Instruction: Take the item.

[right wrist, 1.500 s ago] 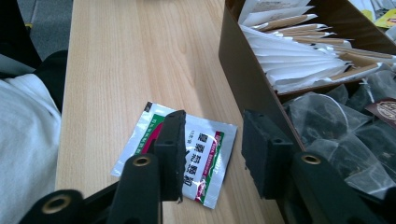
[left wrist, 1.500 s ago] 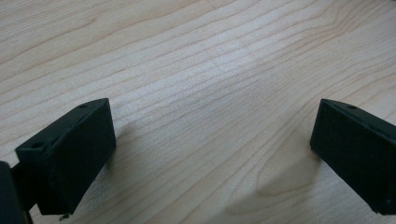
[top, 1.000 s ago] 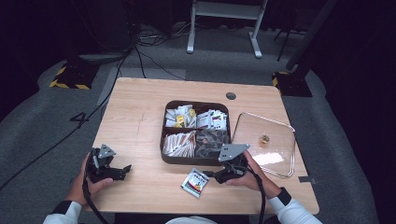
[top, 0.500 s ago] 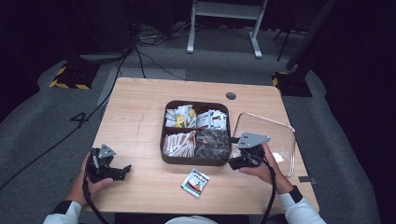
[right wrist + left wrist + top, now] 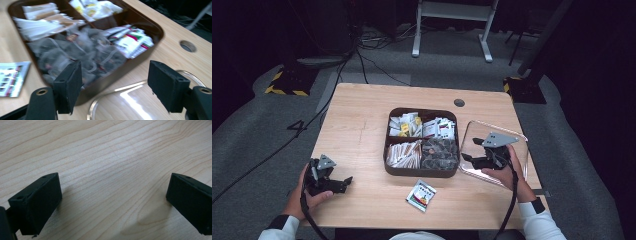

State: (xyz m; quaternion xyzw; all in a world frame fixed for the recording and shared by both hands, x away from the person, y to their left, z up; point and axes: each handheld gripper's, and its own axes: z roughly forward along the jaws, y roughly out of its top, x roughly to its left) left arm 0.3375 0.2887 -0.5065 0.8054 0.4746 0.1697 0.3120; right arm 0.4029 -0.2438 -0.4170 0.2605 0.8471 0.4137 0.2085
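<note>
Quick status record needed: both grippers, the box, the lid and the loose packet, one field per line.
left gripper: open, empty, low over bare wood near the table's front left corner
right gripper: open, empty, above the clear lid's left part, jaws pointing at the box
box: dark brown, four compartments, uncovered, filled with sachets and tea bags
clear lid: lying flat on the table right of the box
loose packet: flat on the table in front of the box, outside it

The left claw [image 5: 113,202] gapes wide just above the bare wooden table [image 5: 112,157].
</note>
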